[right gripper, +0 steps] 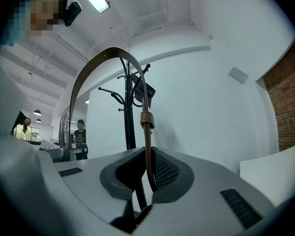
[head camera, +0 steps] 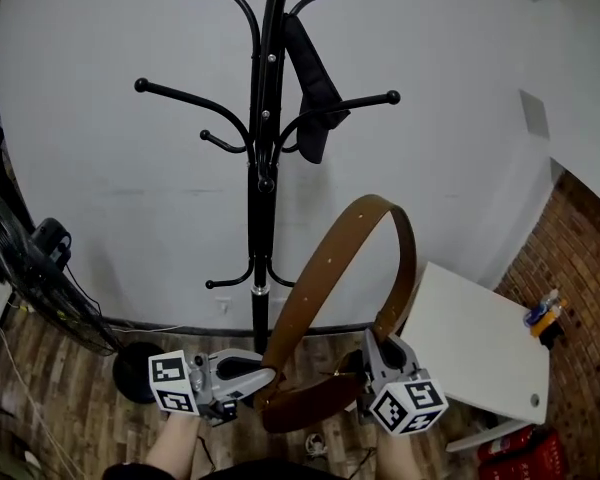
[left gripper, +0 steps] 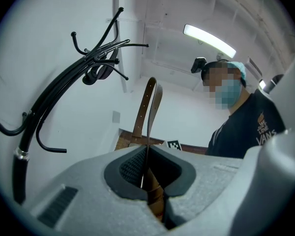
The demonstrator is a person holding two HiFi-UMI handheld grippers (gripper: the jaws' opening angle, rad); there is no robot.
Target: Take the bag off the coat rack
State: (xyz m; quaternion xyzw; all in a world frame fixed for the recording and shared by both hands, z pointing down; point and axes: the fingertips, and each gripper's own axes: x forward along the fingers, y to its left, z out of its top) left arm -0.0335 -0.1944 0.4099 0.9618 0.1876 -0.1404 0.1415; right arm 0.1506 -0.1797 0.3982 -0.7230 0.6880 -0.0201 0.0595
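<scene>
The brown bag point(head camera: 310, 404) hangs free in front of the black coat rack point(head camera: 263, 168), its leather strap point(head camera: 325, 278) arching up between my two grippers. My left gripper point(head camera: 265, 376) is shut on the strap's left end, and my right gripper point(head camera: 372, 353) is shut on its right end. In the left gripper view the strap point(left gripper: 150, 107) rises edge-on from the closed left gripper point(left gripper: 146, 151), with the rack point(left gripper: 64, 82) off to the left. In the right gripper view the strap point(right gripper: 88, 77) loops up out of the right gripper point(right gripper: 148, 156), with the rack point(right gripper: 129, 117) behind it.
A dark cloth item point(head camera: 313, 88) still hangs on an upper hook. A white table point(head camera: 480, 348) stands at the right by a brick wall point(head camera: 580, 258), with a red crate point(head camera: 525, 458) below it. A fan point(head camera: 40, 278) stands at the left. The rack's round base point(head camera: 135, 368) rests on the wood floor.
</scene>
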